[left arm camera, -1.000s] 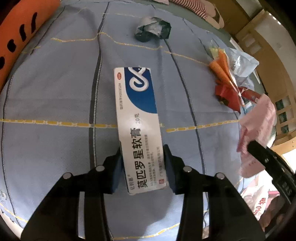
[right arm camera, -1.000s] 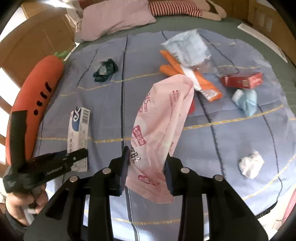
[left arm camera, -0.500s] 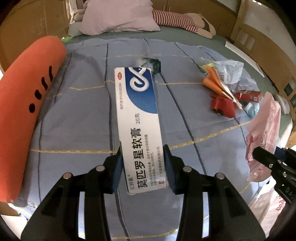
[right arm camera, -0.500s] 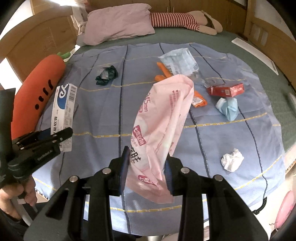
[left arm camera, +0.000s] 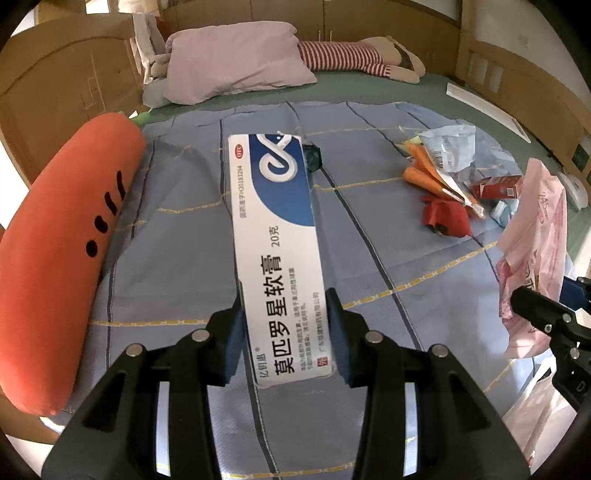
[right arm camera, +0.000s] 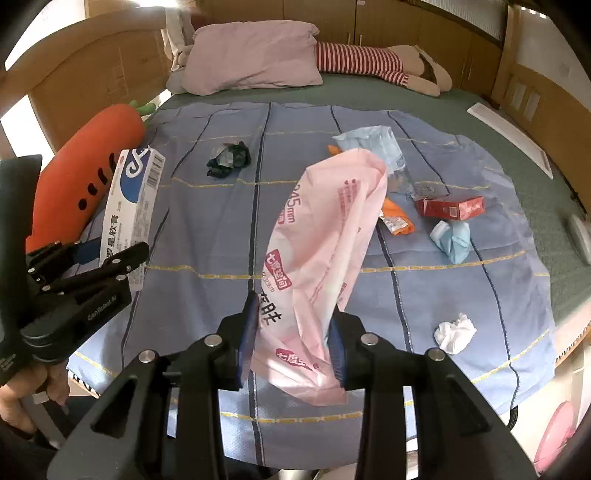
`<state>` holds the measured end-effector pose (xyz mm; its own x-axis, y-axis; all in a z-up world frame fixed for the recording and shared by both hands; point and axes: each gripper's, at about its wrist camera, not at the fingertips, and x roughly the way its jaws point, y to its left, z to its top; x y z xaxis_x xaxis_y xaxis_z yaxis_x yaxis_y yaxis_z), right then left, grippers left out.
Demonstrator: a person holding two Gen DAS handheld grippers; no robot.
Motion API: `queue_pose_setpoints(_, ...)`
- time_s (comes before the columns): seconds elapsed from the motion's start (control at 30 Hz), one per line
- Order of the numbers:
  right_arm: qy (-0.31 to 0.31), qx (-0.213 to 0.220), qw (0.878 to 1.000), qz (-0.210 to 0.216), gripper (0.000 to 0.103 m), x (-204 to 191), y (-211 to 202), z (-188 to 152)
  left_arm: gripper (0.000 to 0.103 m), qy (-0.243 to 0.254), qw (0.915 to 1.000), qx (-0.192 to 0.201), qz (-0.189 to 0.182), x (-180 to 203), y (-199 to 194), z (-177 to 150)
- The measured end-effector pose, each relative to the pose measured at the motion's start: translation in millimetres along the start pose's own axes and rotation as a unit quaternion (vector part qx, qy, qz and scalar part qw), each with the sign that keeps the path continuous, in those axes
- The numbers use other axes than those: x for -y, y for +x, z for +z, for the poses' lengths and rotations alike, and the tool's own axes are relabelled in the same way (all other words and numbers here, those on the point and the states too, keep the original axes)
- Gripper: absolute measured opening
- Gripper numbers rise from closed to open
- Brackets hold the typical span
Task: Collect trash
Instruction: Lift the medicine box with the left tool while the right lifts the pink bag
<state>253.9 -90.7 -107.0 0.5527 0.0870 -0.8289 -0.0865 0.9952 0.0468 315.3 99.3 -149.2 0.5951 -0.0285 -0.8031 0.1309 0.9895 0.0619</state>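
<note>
A long orange carrot-shaped plush (right arm camera: 88,173) with black dashes lies along the left edge of a blue checked blanket (right arm camera: 207,229), which is spread over a green bed sheet (right arm camera: 369,96). At the head of the bed rests a pale lilac pillow (right arm camera: 251,55), and just beside it, to the right, lies a stuffed toy in a red-and-white striped top (right arm camera: 358,61). A wooden headboard (left arm camera: 62,85) rises at the left, and wooden cabinets (right arm camera: 406,22) stand behind the bed.

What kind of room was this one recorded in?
Most likely a bedroom. A bed with a blue checked sheet fills both views, a pillow lies at its wooden headboard, and plush toys, a carrot and a striped one, lie on it.
</note>
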Motion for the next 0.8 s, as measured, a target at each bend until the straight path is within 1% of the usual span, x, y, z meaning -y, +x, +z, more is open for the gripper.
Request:
queue_pose_setpoints(0.33,-0.001,0.006,1.000,-0.004,0.035,2.2,-6.9,-4.2,0.042,0.013,0.9997,0.017,-0.014,5.4,-9.1,0.2)
queue_pose_setpoints(0.53,0.012,0.000,1.000,-0.001,0.035,8.7,-4.5,-9.1,0.042,0.019,0.9996,0.016,-0.013,6.8,-10.0,-0.5)
queue_pose_setpoints(0.8,0.014,-0.007,1.000,0.004,0.035,7.9,-1.5,-11.2,0.042,0.023,0.9994,0.019,-0.016,8.2,-10.8,-0.9)
